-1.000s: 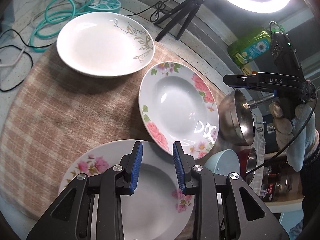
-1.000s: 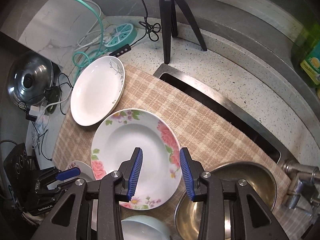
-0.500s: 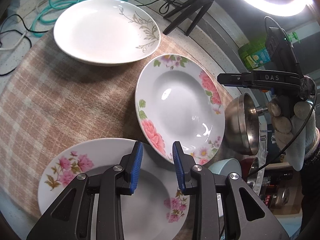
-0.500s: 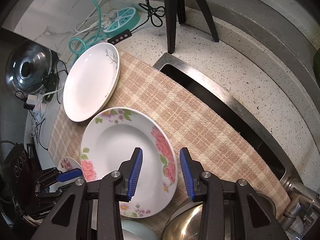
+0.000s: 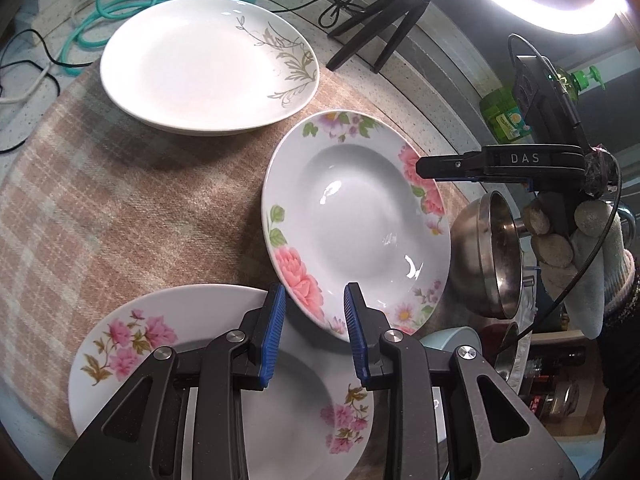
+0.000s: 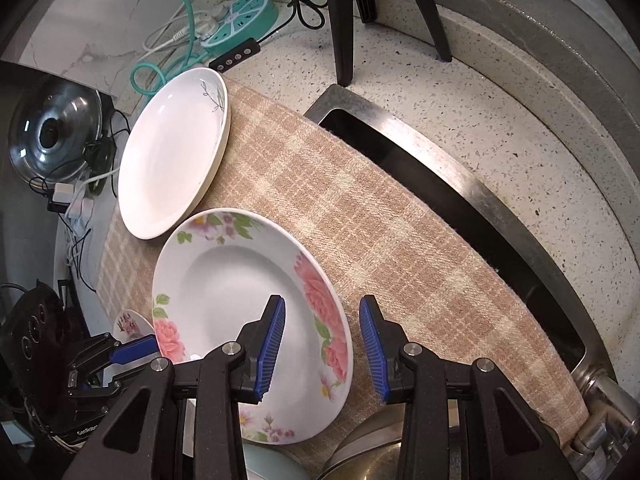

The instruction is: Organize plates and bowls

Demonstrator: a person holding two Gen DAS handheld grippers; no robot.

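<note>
A soup plate with pink roses [image 5: 352, 216] lies mid-cloth. My left gripper [image 5: 315, 328] hovers open over its near rim and over a second plate with pink flowers [image 5: 160, 344]. My right gripper [image 6: 322, 344] is open with the rose plate's [image 6: 232, 300] right rim under the gap between its fingers, pads off it. From the left wrist view the right gripper [image 5: 420, 168] hangs over that rim, held by a gloved hand [image 5: 580, 248]. A white plate with a leaf print [image 5: 208, 68] lies at the far left. A steel bowl [image 5: 488, 256] and a pale blue bowl [image 5: 448, 338] sit to the right.
The dishes rest on a beige checked cloth [image 6: 360, 208] beside a sink opening [image 6: 440, 200]. Black tripod legs [image 6: 348, 20], a teal power strip [image 6: 240, 20] with cables, a green soap bottle [image 5: 508, 116] and a steel pot lid [image 6: 52, 136] surround the cloth.
My right gripper has come down and closer to the rose plate's right rim, which now looks larger. The left gripper's view has turned slightly; its jaws stand the same.
</note>
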